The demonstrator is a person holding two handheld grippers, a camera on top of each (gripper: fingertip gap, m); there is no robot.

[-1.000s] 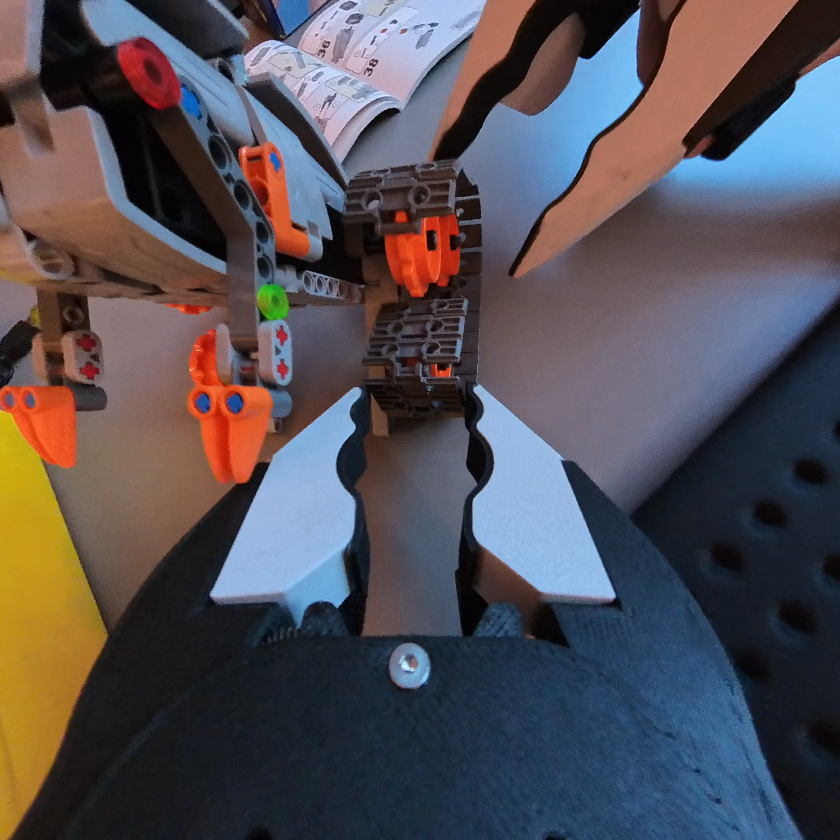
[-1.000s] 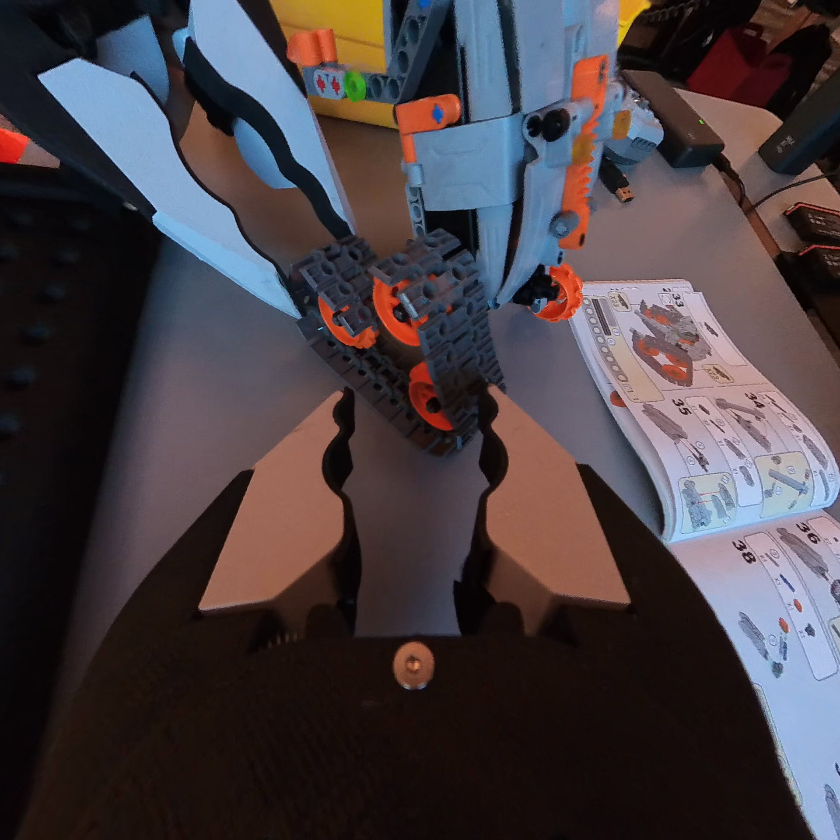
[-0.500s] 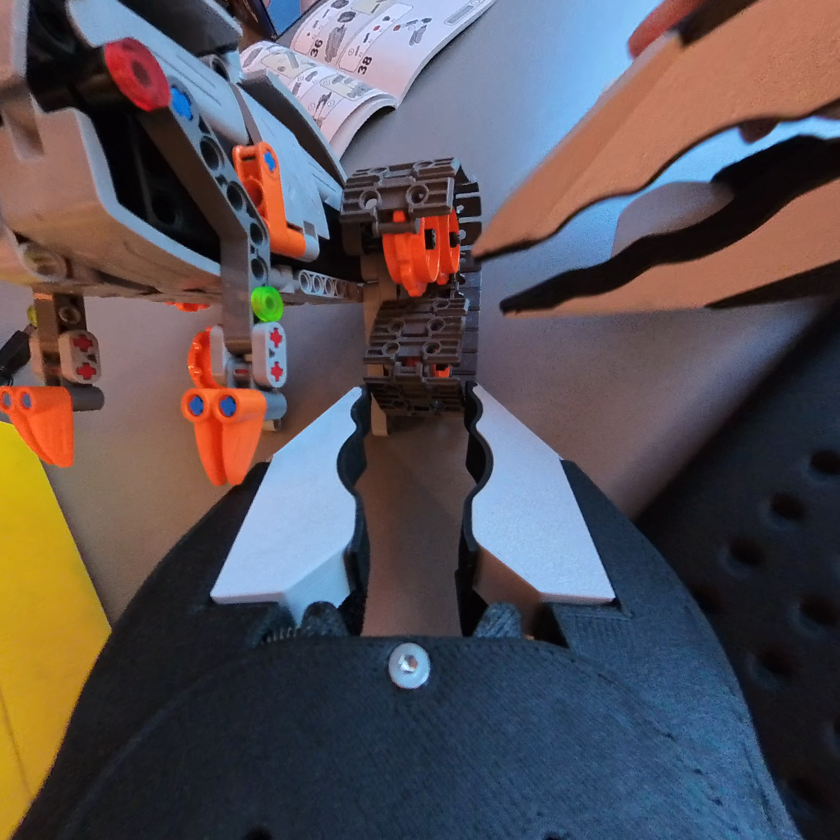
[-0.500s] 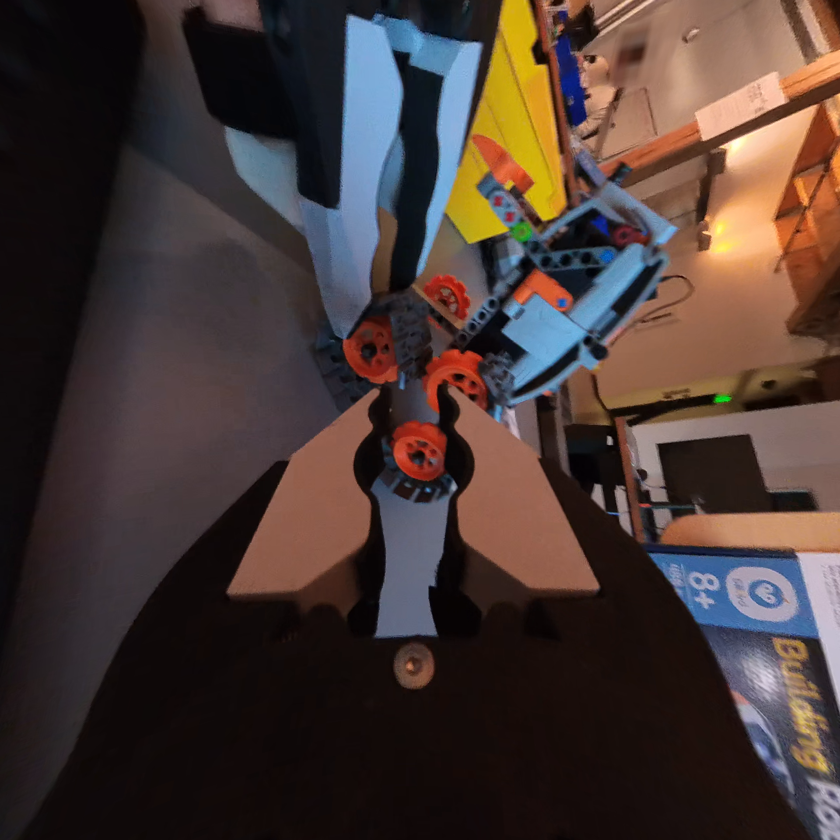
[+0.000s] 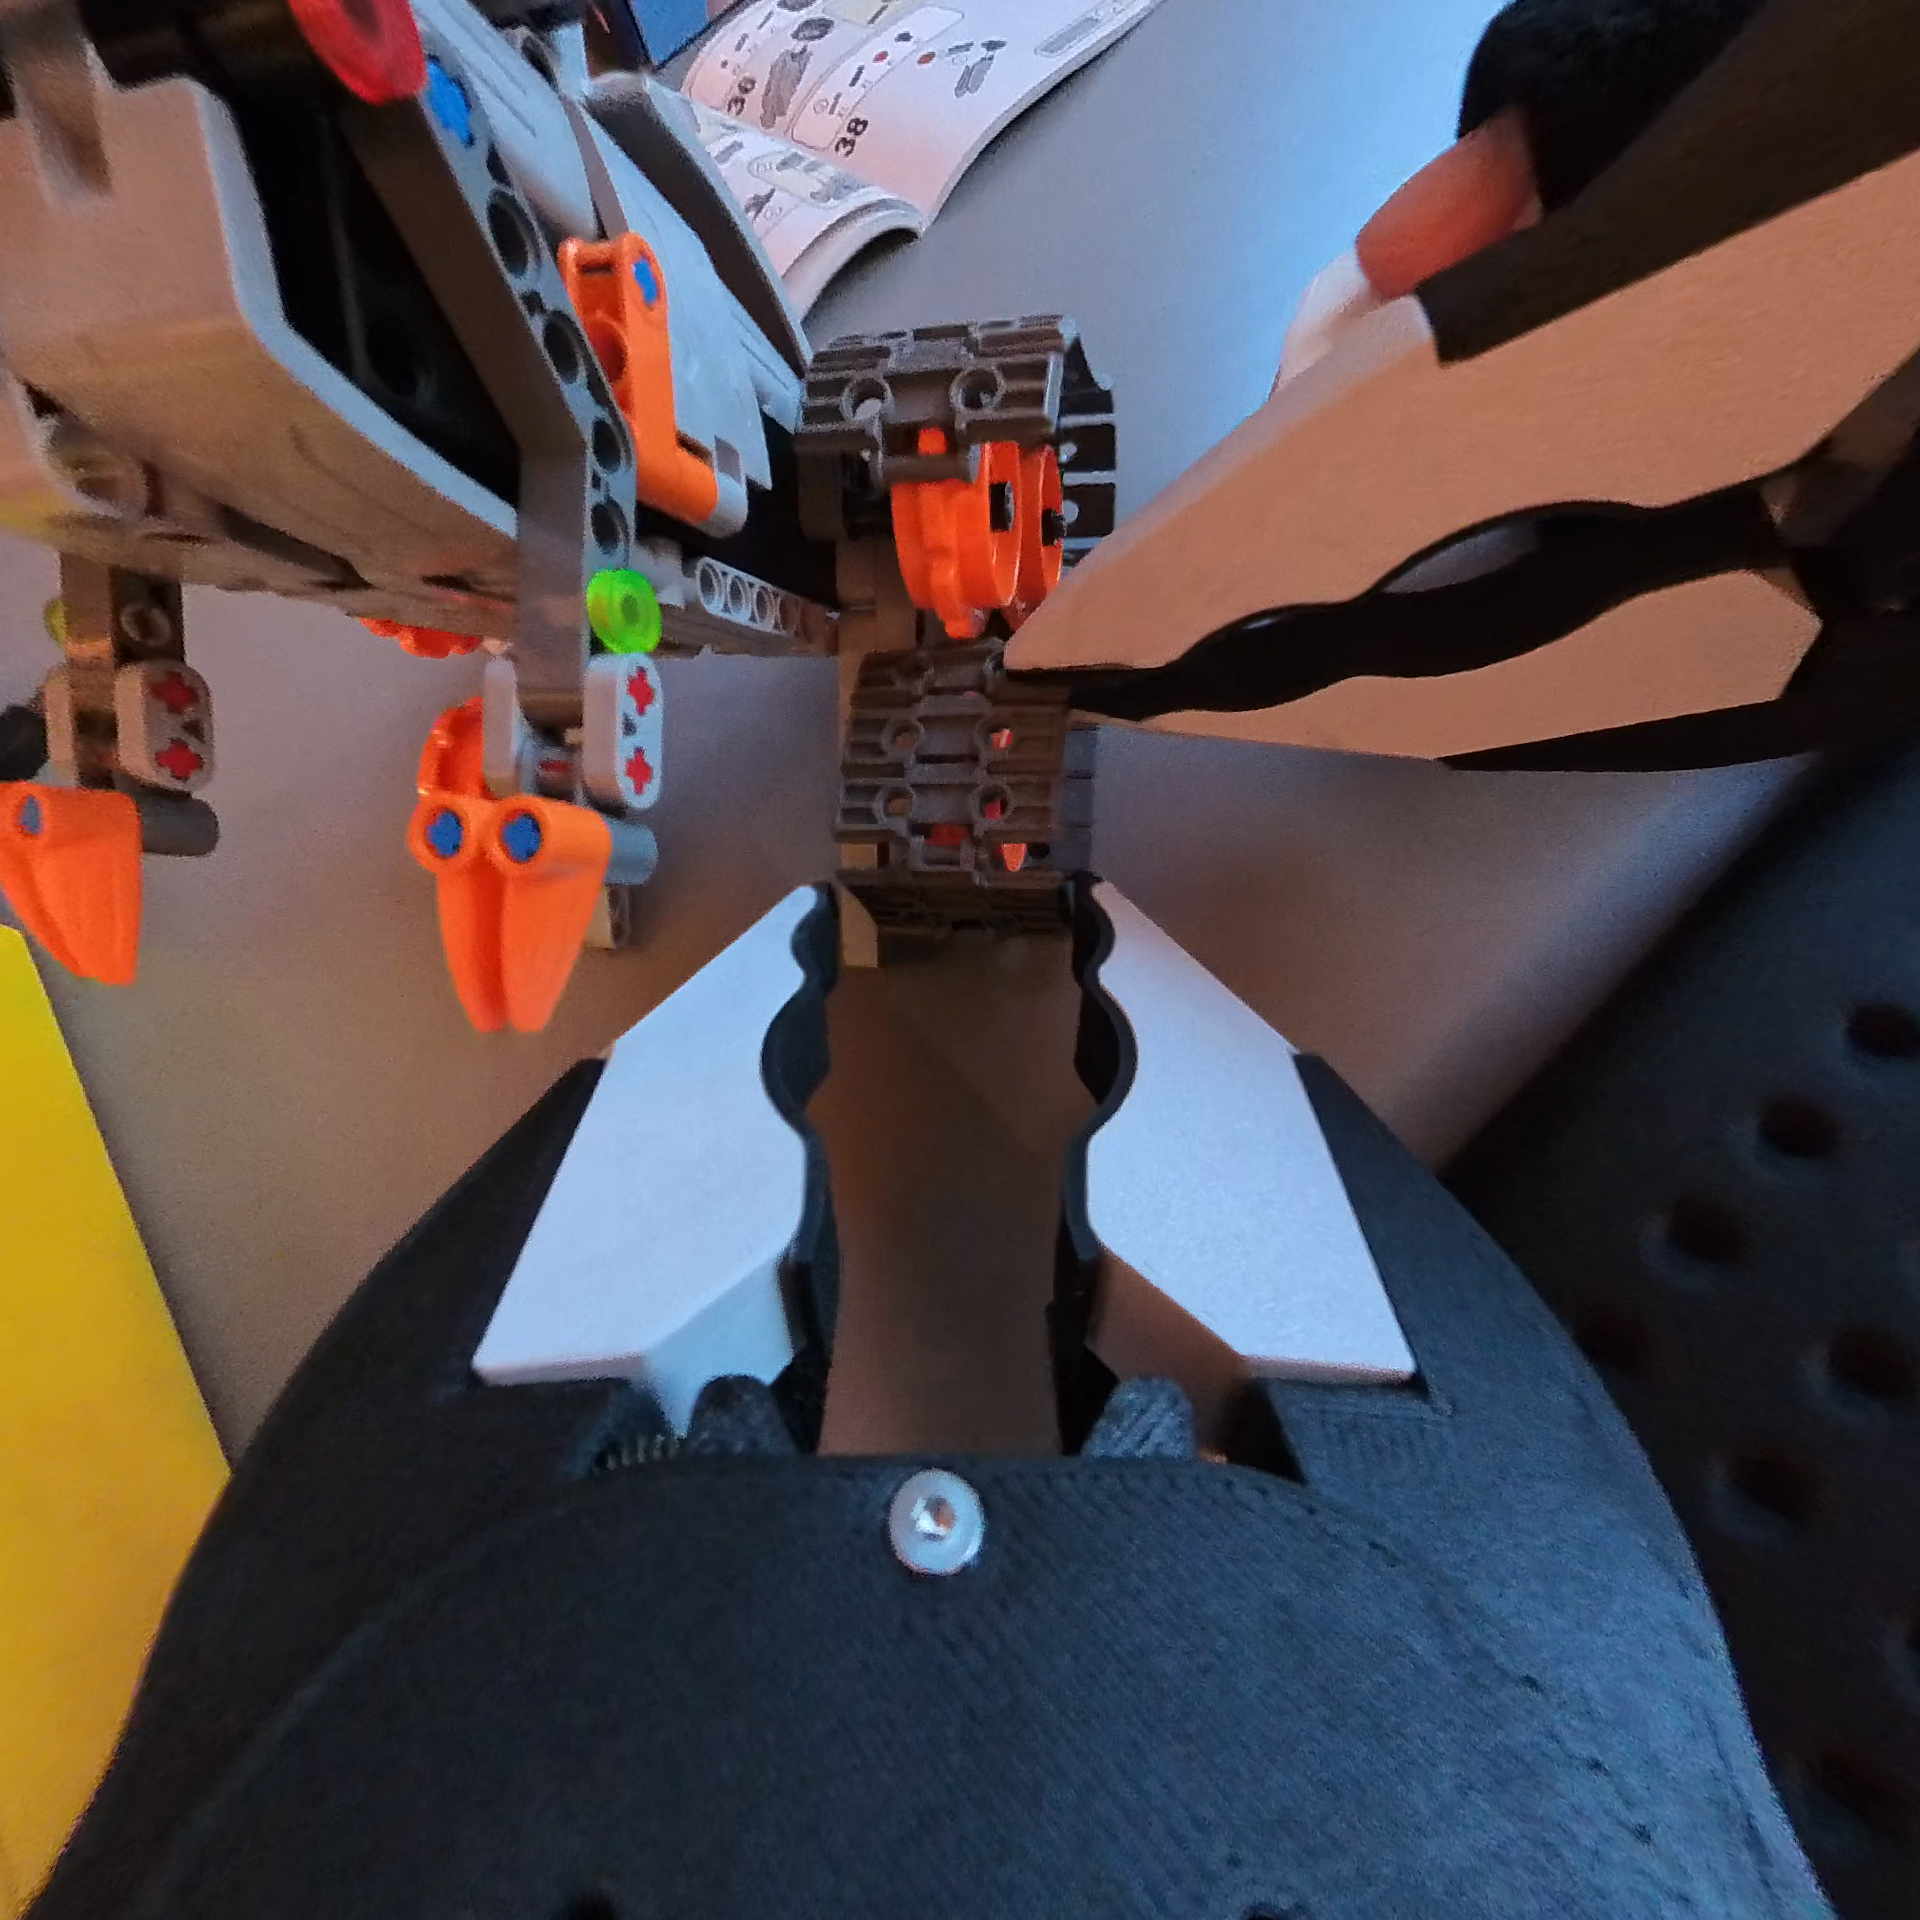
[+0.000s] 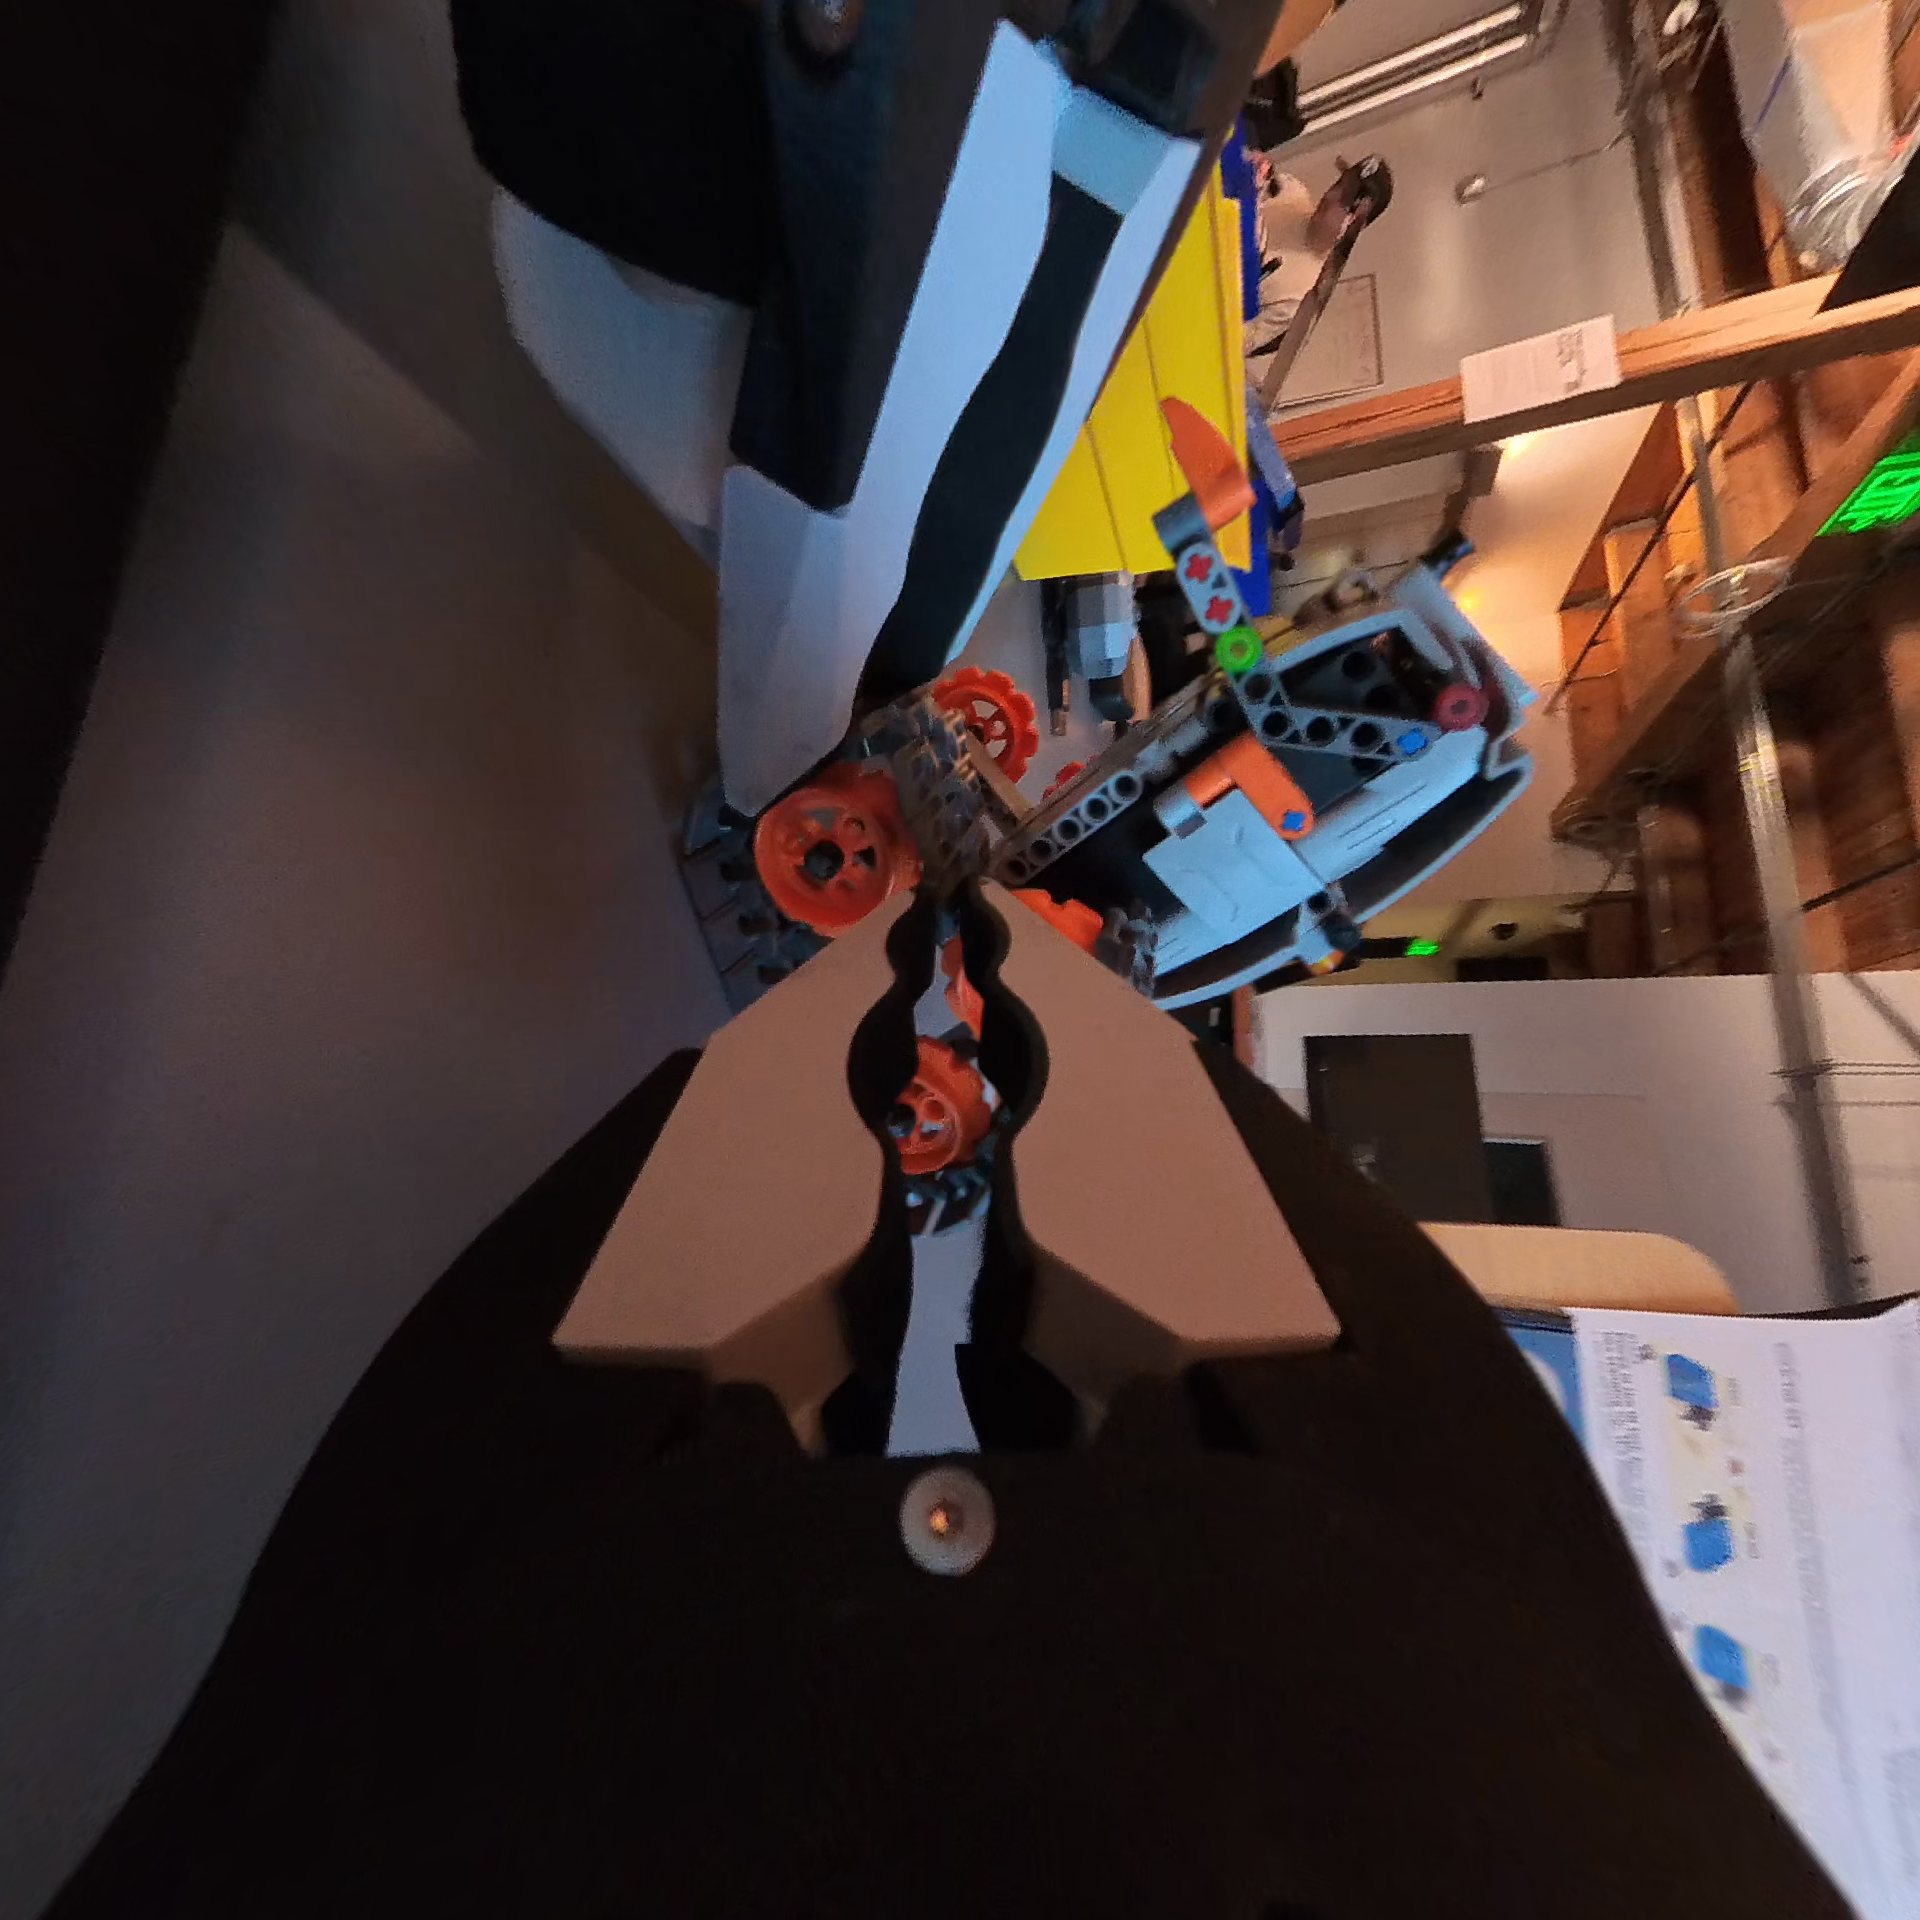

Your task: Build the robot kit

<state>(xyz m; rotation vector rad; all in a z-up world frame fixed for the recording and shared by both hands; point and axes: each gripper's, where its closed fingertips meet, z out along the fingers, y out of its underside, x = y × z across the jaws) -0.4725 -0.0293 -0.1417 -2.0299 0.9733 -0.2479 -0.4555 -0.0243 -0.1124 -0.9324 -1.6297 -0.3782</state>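
A grey, white and orange brick-built vehicle [image 5: 312, 364] lies on its side on the grey table [image 5: 1351, 935]. Its dark tread [image 5: 956, 769] with orange wheels [image 5: 966, 530] faces me. My left gripper [image 5: 956, 904] is shut on the near end of the tread. My right gripper [image 5: 1039, 686] reaches in from the right, turned on its side, with its jaws almost closed on the tread's edge beside the wheels. In the right wrist view my right gripper [image 6: 945, 899] pinches the tread and an orange wheel [image 6: 935, 1112] shows in the gap. The left gripper [image 6: 810, 748] comes down from above.
An open instruction booklet [image 5: 883, 104] lies behind the vehicle and also shows in the right wrist view [image 6: 1745, 1558]. A yellow box [image 5: 62, 1351] stands at the left. A black perforated mat [image 5: 1714, 1143] lies at the right. Wooden shelves [image 6: 1714, 343] stand in the background. The grippers are tip to tip, or close to it.
My right gripper has rolled onto its side, closed its jaws and moved onto the tread by the orange wheels. My left gripper has kept its hold and place.
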